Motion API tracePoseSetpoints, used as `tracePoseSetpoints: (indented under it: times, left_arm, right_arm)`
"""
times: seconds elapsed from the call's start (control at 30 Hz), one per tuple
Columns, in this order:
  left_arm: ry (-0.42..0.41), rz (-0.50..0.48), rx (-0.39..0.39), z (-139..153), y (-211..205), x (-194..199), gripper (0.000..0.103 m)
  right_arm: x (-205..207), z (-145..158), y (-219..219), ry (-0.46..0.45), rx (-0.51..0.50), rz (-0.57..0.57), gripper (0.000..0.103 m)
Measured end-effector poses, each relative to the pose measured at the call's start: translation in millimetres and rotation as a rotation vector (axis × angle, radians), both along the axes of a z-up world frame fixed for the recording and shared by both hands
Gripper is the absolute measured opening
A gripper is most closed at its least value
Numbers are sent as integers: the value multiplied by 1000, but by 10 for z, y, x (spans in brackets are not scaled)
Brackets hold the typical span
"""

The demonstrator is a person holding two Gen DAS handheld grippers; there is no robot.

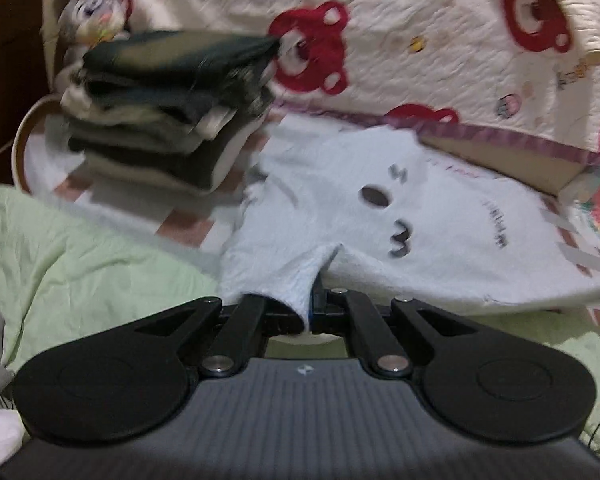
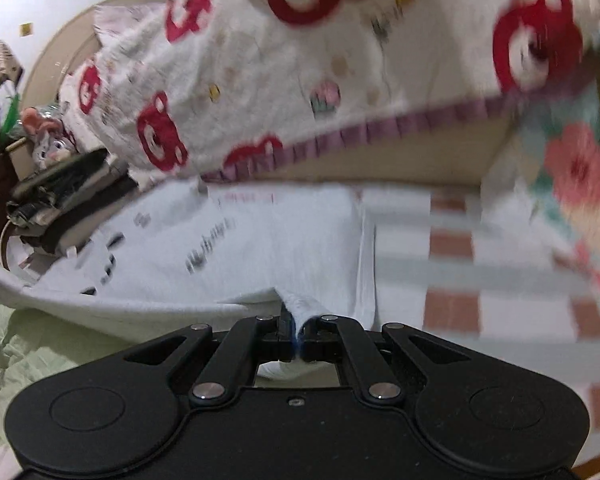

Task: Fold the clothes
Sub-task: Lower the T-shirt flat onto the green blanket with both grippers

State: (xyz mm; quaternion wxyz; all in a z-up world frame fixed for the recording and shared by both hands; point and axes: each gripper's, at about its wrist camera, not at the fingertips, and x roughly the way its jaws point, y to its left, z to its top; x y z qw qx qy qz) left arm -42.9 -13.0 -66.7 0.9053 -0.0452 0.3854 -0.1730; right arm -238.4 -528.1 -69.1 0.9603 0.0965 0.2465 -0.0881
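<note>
Both claws are pinching the near edge of the white garment: the left claw has its jaws pressed together on a bunched tuck of cloth, and the right claw is likewise clamped on a fold of the same hem. The garment lies spread on the checked sheet of the bed, printed side up, its far edge close to the bear-print quilt. Just left of the garment stands a stack of folded clothes, tall and already uneven. The risks, as I judge them: each grip holds only a small tuck, so a quick pull could let the cloth slip out of one claw and leave the fold crooked; if the two claws travel unevenly, the edges will not meet square. A sweep toward the garment's left side could brush the stack and topple it. The frames are blurred by motion, so how many layers each claw holds I cannot tell.
</note>
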Motion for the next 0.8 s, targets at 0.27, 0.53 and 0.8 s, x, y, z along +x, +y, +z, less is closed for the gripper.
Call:
tracePoseSetpoints:
  times: [0.27, 0.53, 0.8]
  left_arm:
    - [115, 6, -13, -279, -55, -187, 1]
    - [80, 131, -59, -197, -3, -318, 1]
    - [72, 189, -33, 46, 213, -584, 1]
  right_arm:
    - [-534, -250, 183, 53, -80, -96, 2]
    - [-530, -645, 128, 96, 12, -121, 2]
    - [-810, -342, 205, 43, -13, -80, 2]
